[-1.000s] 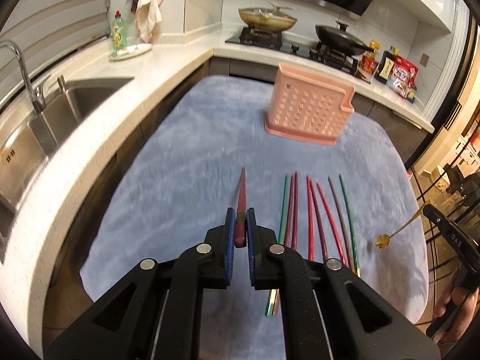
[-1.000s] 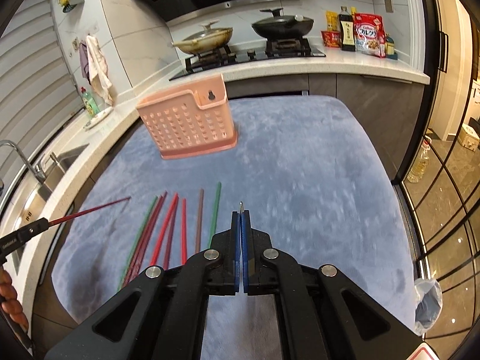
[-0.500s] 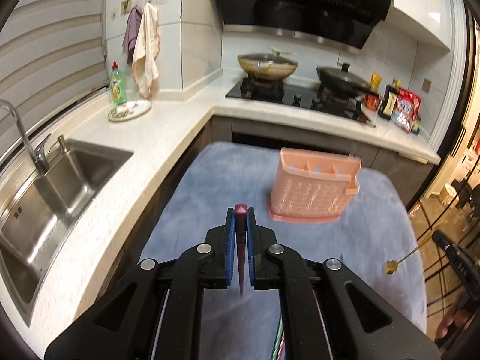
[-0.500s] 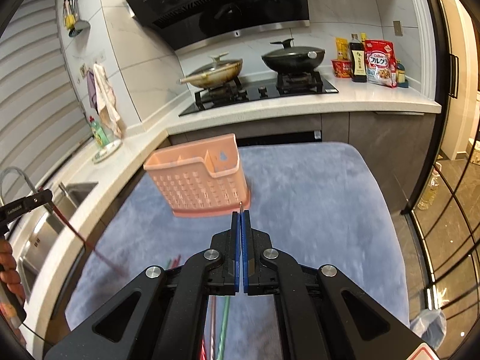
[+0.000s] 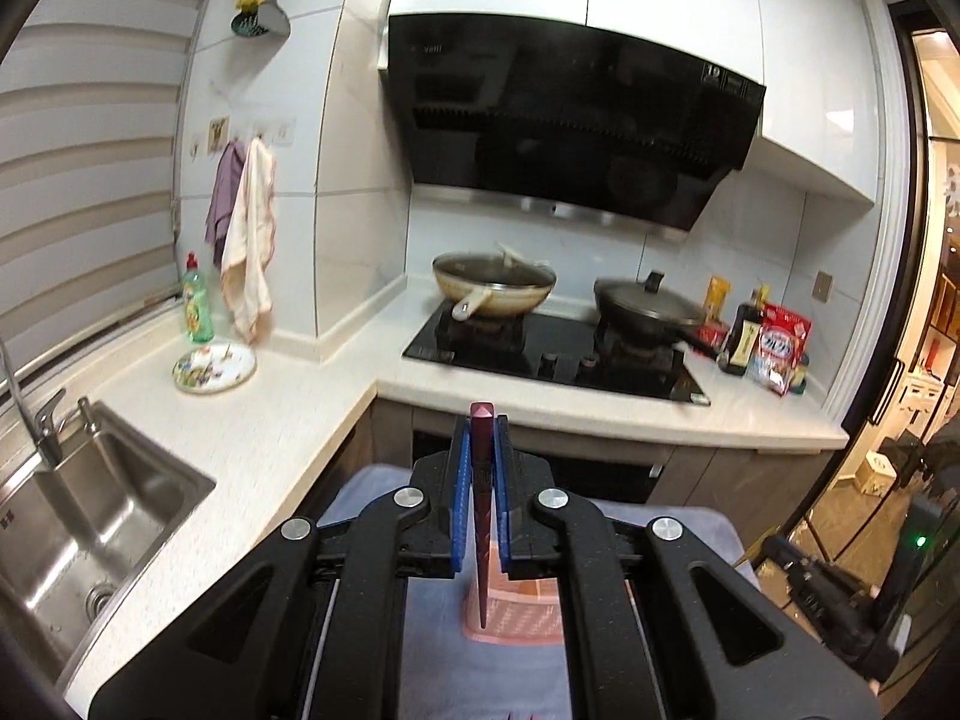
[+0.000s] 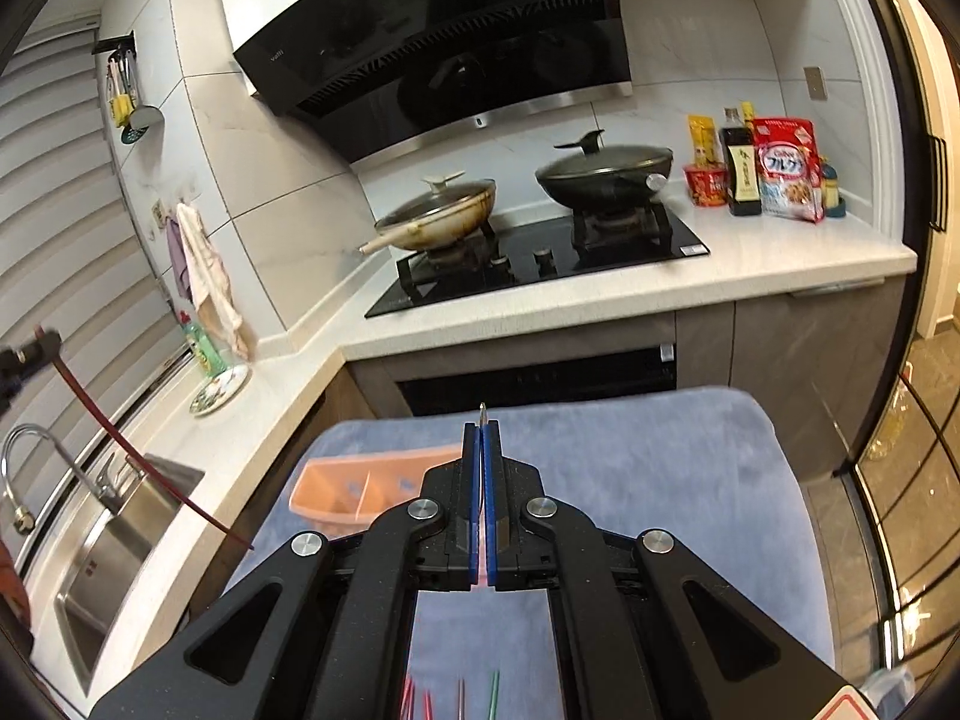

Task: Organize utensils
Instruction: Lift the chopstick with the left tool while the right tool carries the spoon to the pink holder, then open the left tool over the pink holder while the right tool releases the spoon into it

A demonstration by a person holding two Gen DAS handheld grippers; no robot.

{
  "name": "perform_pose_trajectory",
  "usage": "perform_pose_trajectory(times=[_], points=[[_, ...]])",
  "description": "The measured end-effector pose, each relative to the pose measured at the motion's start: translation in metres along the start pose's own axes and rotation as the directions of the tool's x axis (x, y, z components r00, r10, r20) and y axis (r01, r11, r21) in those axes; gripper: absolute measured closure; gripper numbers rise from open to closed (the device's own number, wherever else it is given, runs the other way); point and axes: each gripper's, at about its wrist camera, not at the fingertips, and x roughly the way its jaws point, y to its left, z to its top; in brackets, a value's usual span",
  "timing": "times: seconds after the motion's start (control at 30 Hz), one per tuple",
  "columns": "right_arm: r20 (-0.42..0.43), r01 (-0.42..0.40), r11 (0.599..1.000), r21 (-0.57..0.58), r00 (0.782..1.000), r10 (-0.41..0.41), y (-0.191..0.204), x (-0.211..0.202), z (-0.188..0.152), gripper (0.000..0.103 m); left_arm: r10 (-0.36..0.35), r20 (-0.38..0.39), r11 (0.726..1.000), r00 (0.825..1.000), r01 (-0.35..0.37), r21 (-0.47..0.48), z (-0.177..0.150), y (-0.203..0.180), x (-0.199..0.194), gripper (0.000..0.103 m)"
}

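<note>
Colored chopsticks (image 6: 461, 701) lie at the blue mat's (image 6: 660, 480) near edge; a dark red chopstick (image 5: 482, 516) is clamped by the left gripper (image 5: 481, 468), a thin metal utensil (image 6: 482, 414) by the right gripper (image 6: 482, 480), both apparently raised for dropping into the pink utensil basket (image 6: 354, 489) beyond.

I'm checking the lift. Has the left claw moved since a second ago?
Yes. The left claw, shut on the dark red chopstick, has risen: the pink basket has dropped from above its tips to below them.
</note>
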Motion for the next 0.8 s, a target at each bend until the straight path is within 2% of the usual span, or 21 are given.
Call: perform_pose_trajectory(times=[0.1, 0.23, 0.53, 0.67, 0.8], points=[[-0.015, 0.003, 1.0, -0.019, 1.0, -0.003, 0.004, 0.024, 0.007, 0.102, 0.001, 0.03, 1.0, 1.0, -0.001, 0.008, 0.012, -0.009, 0.018, 0.096], [-0.049, 0.008, 0.999, -0.042, 0.999, -0.01, 0.006, 0.052, 0.005, 0.102, -0.011, 0.028, 1.0, 1.0, 0.011, 0.005, 0.012, -0.016, 0.042, 0.096], [-0.137, 0.005, 0.998, -0.055, 0.99, -0.013, 0.001, 0.104, -0.02, 0.102, -0.017, -0.078, 1.0, 0.997, 0.017, -0.005, -0.029, -0.015, 0.097, 0.096], [-0.157, 0.009, 0.997, -0.071, 0.987, -0.02, 0.003, 0.114, -0.029, 0.1, -0.016, -0.123, 1.0, 0.992, 0.014, -0.016, -0.045, -0.01, 0.111, 0.096], [-0.144, 0.013, 0.998, -0.067, 0.989, -0.023, 0.003, 0.107, -0.031, 0.095, -0.01, -0.137, 1.0, 0.991, 0.009, -0.012, -0.055, -0.004, 0.112, 0.095]])
